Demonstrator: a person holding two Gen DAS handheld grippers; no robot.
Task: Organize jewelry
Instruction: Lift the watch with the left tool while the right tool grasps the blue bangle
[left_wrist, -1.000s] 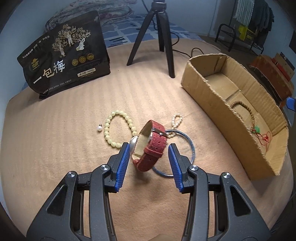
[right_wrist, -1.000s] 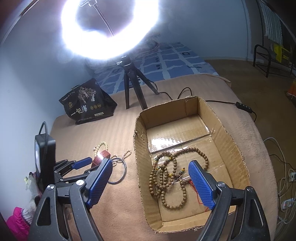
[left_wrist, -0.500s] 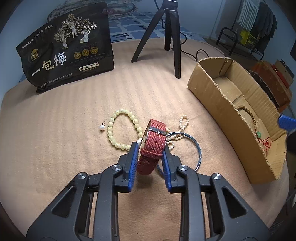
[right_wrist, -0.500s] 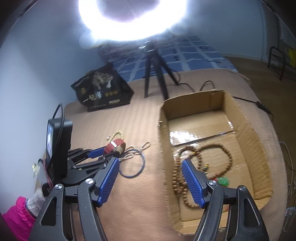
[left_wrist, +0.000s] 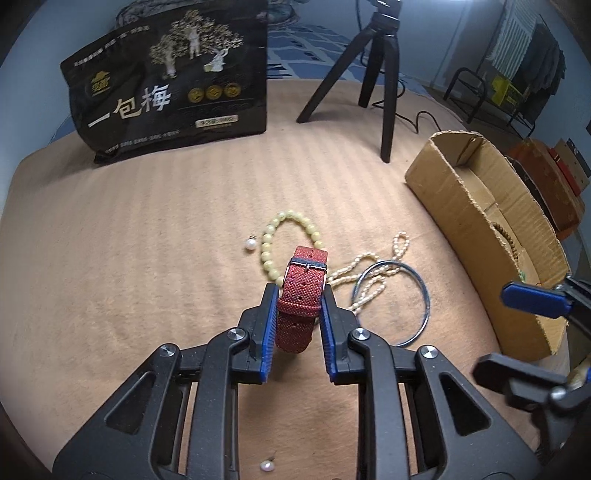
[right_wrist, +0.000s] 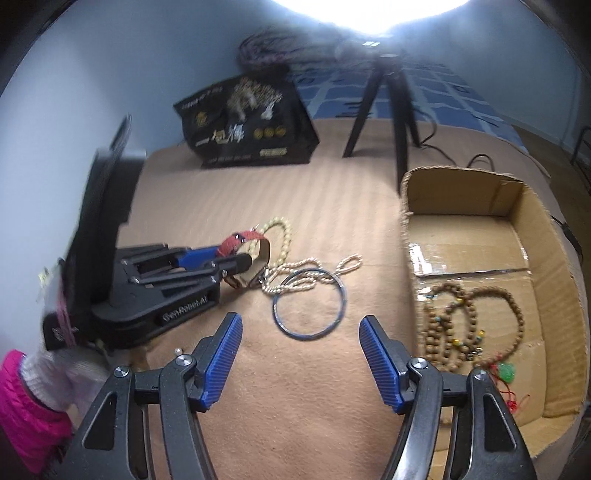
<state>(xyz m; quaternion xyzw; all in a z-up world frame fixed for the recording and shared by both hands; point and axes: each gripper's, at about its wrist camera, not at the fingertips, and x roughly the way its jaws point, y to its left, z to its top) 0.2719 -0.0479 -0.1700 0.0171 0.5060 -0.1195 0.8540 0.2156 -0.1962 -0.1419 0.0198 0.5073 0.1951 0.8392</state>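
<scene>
Closing left gripper now clamps red watch strap.

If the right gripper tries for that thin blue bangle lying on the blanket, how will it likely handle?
The blue bangle keeps a clean round outline, so it is probably stiff. It is thin wire lying flat on the soft blanket, so it may be awkward to pinch. A pearl strand crosses its far edge and might drag along.
</scene>
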